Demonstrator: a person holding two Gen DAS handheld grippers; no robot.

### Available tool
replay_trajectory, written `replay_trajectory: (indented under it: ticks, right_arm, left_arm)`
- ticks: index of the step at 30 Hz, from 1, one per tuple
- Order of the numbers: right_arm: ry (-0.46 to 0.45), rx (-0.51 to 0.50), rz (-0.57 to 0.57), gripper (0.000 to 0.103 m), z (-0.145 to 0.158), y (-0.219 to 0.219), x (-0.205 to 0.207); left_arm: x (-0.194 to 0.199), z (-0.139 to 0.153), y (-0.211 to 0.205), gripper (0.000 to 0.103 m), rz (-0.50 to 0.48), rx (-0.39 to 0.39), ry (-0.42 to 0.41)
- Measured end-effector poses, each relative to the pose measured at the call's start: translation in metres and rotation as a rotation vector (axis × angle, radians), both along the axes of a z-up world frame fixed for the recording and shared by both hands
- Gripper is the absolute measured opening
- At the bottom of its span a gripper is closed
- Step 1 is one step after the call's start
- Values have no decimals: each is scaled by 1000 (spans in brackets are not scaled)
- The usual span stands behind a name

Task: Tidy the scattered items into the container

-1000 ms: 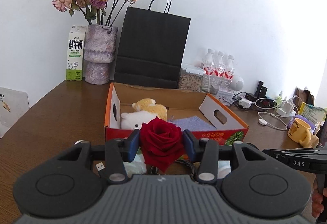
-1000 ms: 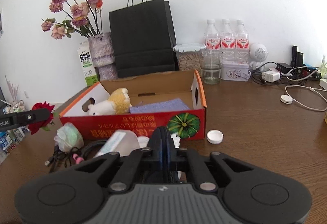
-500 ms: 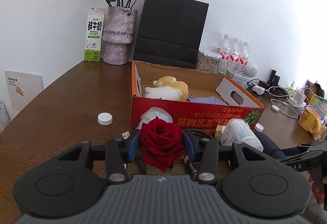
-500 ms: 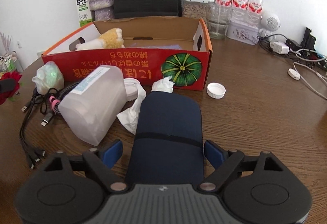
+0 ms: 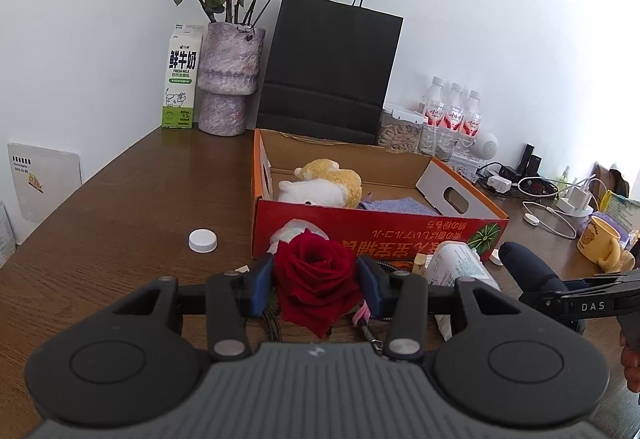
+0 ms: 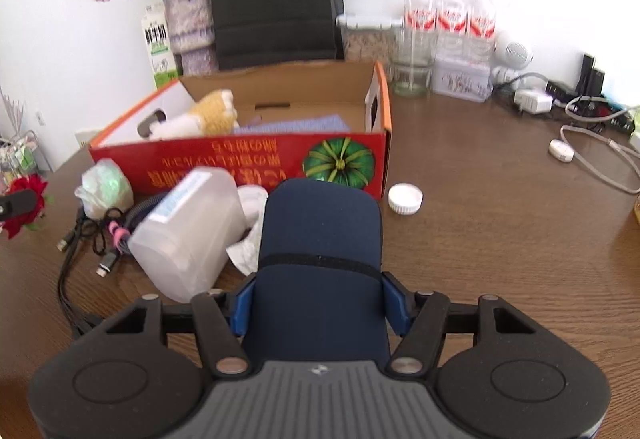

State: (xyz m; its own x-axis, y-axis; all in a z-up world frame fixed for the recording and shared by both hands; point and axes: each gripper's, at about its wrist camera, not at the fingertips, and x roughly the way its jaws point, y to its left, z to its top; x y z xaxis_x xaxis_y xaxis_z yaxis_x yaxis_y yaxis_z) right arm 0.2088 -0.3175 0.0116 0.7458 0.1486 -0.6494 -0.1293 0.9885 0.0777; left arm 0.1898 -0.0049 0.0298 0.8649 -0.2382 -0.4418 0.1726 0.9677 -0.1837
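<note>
1. Behind the brown table (image 6: 500,199) I see a white wall.
2. My left gripper (image 5: 316,281) is clamped on a red rose (image 5: 316,279), just before the red box (image 5: 380,235).
3. My right gripper (image 6: 322,305) has just been closing; its pads now press a dark blue case (image 6: 320,239), beside a plastic bottle (image 6: 188,231).

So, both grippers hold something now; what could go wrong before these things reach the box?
The right gripper has just been closing on the navy case; it grips only the near end, so the case might tip out. The translucent bottle lies close beside it and could get knocked. The left gripper's red rose may be crushed.
</note>
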Motion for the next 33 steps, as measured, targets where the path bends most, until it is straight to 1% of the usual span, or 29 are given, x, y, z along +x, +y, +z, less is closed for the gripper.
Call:
replay_trajectory:
  ticks: [4,8,14,16,19,22,26,30,33]
  right_arm:
    - [-91,16,0,62,22,1,-3]
    - [-181,51,-12,62,42,5,6]
    - [-282,115,-23,62,63,17,33]
    - [-302,142,-30,62,67,20,46]
    - [-333,150,-41,61,69,27,64]
    - [-344,152,-46,61,68,32,85]
    - [-331,165,-59,61,61,34,114]
    - [-302,150,-57,61,45,34,141]
    - [-263,126,-54,61,28,33,157]
  left_arm:
    - [4,10,-6,46,-14,-7,-33]
    - [12,23,-18,46,-35,-17,-74]
    - [35,42,-42,46,-66,-37,-129]
    - [46,47,-48,46,-68,-50,-138]
    - [64,52,-59,46,-66,-57,-155]
    - [85,52,-68,46,-65,-65,-151]
    - [113,45,-77,46,-57,-63,-135]
    - [140,32,-87,46,-56,-29,-109]
    - [159,16,-94,46,-57,-3,-74]
